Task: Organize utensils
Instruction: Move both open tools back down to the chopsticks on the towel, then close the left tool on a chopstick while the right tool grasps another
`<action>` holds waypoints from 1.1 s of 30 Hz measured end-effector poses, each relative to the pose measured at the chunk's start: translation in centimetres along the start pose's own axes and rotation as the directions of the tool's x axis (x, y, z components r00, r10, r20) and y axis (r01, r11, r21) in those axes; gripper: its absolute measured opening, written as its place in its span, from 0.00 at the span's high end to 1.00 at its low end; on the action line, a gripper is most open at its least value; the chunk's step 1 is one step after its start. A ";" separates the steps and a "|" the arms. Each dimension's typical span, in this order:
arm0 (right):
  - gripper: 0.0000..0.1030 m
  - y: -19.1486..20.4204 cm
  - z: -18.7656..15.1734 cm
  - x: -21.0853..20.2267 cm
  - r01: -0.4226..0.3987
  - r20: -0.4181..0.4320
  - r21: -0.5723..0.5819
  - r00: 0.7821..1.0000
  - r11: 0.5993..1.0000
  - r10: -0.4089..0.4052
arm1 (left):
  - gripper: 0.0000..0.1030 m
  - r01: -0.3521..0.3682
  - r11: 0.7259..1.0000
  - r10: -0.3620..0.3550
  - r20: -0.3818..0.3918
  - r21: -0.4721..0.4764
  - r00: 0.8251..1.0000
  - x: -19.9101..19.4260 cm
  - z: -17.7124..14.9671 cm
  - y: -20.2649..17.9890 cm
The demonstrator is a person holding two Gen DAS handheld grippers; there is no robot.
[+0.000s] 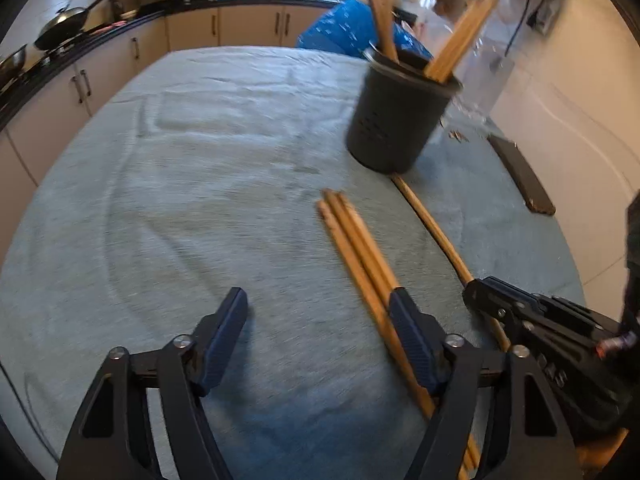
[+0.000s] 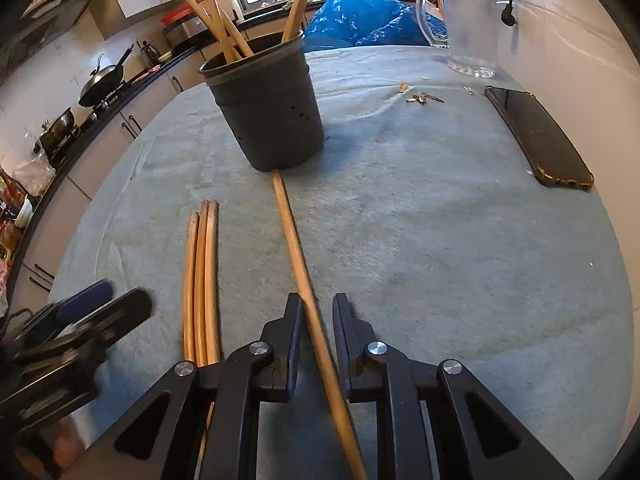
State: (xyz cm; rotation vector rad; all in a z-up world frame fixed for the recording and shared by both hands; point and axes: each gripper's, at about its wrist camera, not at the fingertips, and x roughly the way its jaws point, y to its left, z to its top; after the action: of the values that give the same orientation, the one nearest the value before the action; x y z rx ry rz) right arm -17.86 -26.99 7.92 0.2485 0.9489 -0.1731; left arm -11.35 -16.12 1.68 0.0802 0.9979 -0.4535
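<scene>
A dark grey utensil holder stands on the grey cloth and holds several wooden chopsticks. Three chopsticks lie side by side on the cloth. A single chopstick lies with its far tip at the holder's base. My left gripper is open and empty, its right finger beside the three chopsticks. My right gripper is narrowly open, its jaws on either side of the single chopstick, not clamped.
A black phone lies at the table's right edge. A glass jug stands at the back right, a blue bag behind the table. Small scraps lie near the jug. Kitchen counters with woks run along the left.
</scene>
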 end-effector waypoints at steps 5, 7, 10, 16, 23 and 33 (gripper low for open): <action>0.85 0.0 -0.1 0.0 0.010 0.013 -0.016 1.000 1.000 -0.010 | 0.51 -0.027 0.999 0.027 0.003 0.047 1.000 1.0 0.3 -1.7; 0.85 -0.1 -0.2 -0.2 0.007 0.018 -0.014 1.000 1.000 -0.007 | 0.81 -0.040 0.997 0.040 0.001 0.072 0.999 1.3 0.3 -2.3; 0.85 -0.2 -0.3 -0.2 -0.008 0.021 -0.006 1.000 1.000 0.008 | 0.86 -0.106 0.984 0.106 0.003 0.144 0.994 1.6 0.2 -3.1; 0.89 -0.8 -0.3 -0.4 -0.031 0.010 0.008 0.999 1.000 0.031 | 0.88 -0.110 0.977 0.116 -0.025 0.183 0.993 1.0 0.0 -2.2; 0.92 -3.4 -2.4 -2.3 -0.110 -0.104 0.086 0.987 0.990 0.119 | 0.89 -0.001 0.984 0.020 -0.106 0.179 0.994 -1.3 -1.7 2.7; 0.76 -2.5 -2.6 -2.8 -0.067 -0.159 -0.030 0.985 0.997 0.062 | 0.86 0.024 0.994 -0.008 -0.151 0.107 0.989 -1.2 -0.8 5.4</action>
State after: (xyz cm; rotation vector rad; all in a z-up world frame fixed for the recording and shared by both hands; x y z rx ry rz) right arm -22.13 -28.54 8.46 0.2630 1.0989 -0.0776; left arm -10.39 -10.61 1.51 0.2070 1.1218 -0.5225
